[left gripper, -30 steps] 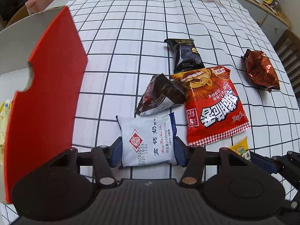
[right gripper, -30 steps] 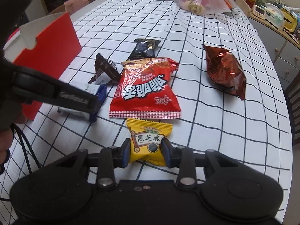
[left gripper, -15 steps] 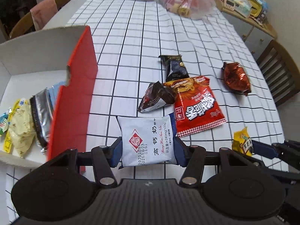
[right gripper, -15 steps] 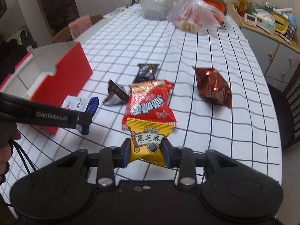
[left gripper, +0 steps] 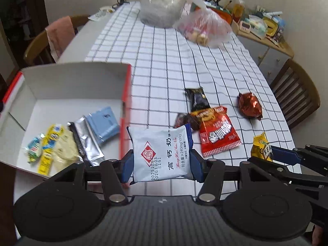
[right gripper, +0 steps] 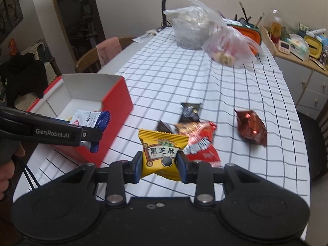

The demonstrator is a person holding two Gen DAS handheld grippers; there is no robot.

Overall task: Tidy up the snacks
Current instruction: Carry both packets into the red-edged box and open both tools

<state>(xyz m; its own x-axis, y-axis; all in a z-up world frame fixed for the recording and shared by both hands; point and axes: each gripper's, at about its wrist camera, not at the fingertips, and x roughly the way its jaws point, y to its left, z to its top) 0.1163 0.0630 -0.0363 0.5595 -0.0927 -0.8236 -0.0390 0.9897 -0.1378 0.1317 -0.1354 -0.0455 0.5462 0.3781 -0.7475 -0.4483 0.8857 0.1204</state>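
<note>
1. The left gripper is clamped on a white-and-blue milk snack packet, its blue pads pressing both side edges; the packet hangs in the air just beside the box's near red wall.
2. The right gripper is closed on a yellow black-sesame packet, also lifted clear of the tablecloth.
3. The red box sits to the left, open, with several packets lying flat on its white floor, among them a blue pouch and a silver sachet.
4. Still loose on the cloth: a red chip bag, a small dark brown packet, a black packet and a copper foil bag, well apart from the box.
5. Risk: both holds pinch only soft wrapper edges, so a quick swing could let a packet twist or slip out short of the box.
6. Risk: the left packet looks close to the red wall's top edge; carried too low, it would catch the rim and push the light cardboard box.
7. Risk: both grippers heading for the one opening could knock together.
</note>
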